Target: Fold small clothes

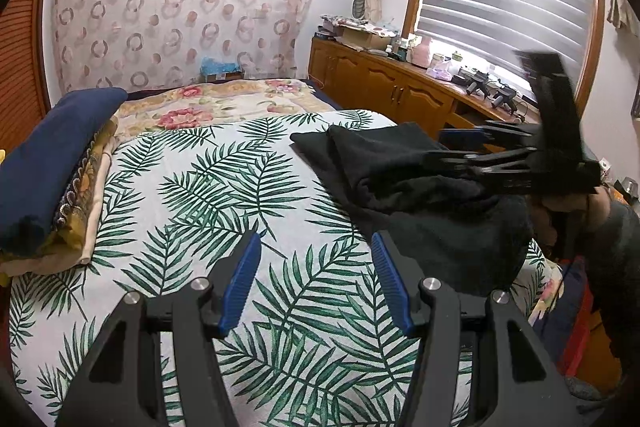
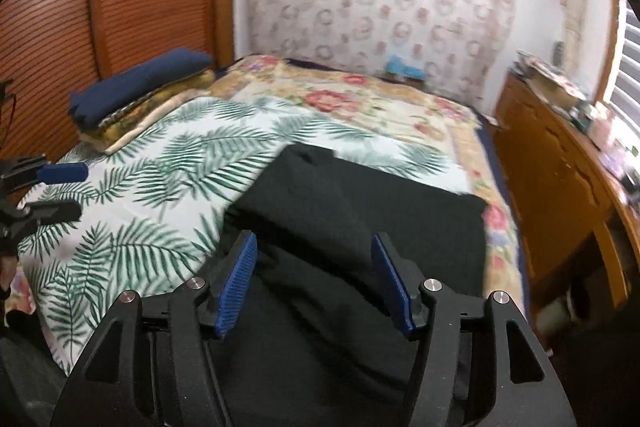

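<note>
1. A stack of folded clothes (image 1: 60, 163), navy piece on top, lies at the left edge of the leaf-print sheet (image 1: 208, 195).
2. The left gripper (image 1: 316, 283) hangs over the sheet's middle, jaws spread, nothing between them.
3. The black garment (image 1: 408, 179) lies partly folded on the sheet's right side.
4. The right gripper (image 2: 314, 283) hovers above that garment, jaws spread, gripping nothing.

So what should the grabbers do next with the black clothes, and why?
Probably bring the right gripper down to pinch an edge of the black garment. It lies rumpled and only partly folded on the leaf-print sheet, and both grippers are open and empty, the left gripper over bare sheet.
</note>
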`<move>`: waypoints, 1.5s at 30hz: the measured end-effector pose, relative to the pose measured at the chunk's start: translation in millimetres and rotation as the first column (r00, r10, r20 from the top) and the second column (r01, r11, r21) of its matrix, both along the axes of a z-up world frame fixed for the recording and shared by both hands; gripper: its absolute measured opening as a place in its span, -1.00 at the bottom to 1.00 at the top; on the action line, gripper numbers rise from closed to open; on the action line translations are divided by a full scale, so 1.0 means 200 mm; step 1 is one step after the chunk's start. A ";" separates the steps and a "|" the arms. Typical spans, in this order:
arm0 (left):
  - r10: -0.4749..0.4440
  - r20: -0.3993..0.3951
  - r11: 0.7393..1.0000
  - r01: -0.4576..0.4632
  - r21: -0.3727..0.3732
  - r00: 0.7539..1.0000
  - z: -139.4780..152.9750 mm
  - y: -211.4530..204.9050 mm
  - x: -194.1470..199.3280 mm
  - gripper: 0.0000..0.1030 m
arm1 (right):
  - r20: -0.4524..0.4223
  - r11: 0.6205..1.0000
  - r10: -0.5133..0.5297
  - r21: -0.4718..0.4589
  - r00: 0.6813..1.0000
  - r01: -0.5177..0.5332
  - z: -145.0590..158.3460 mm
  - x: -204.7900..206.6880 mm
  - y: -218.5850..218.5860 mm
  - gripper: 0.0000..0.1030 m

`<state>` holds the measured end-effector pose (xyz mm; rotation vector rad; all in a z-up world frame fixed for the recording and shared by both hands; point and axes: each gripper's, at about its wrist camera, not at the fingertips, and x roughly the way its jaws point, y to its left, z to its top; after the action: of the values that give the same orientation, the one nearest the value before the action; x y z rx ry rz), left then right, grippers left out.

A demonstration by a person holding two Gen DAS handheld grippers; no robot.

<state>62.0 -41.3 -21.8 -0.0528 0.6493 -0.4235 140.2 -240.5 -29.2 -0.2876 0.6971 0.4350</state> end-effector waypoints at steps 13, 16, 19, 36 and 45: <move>0.000 -0.015 1.000 0.000 -0.007 1.000 -0.03 0.01 0.00 0.09 | -0.144 0.991 0.086 -0.093 0.986 -0.100 -0.26 0.22 0.31 0.19; -0.004 -0.019 1.000 0.003 -0.008 1.000 -0.03 0.01 0.00 0.09 | -0.168 0.992 0.073 -0.087 0.983 -0.089 -0.28 0.26 0.29 -0.06; -0.007 -0.020 1.000 0.007 -0.005 1.000 -0.03 0.00 0.00 0.09 | -0.188 0.994 0.091 -0.049 0.978 -0.102 -0.27 0.27 0.25 -0.70; -0.021 -0.031 1.000 0.021 0.000 0.999 -0.05 -0.04 0.00 0.09 | 0.046 0.974 -0.193 -0.113 0.980 0.197 0.17 0.54 -0.25 -0.87; -0.028 -0.040 1.000 0.028 0.004 0.999 -0.06 -0.04 0.00 0.09 | 0.107 0.923 -0.356 -0.117 0.929 0.367 0.16 0.60 -0.42 -0.66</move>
<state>62.6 -49.9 -33.5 -0.0484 0.6911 -0.4490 260.3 -323.8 3.4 -0.2955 0.6813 0.0215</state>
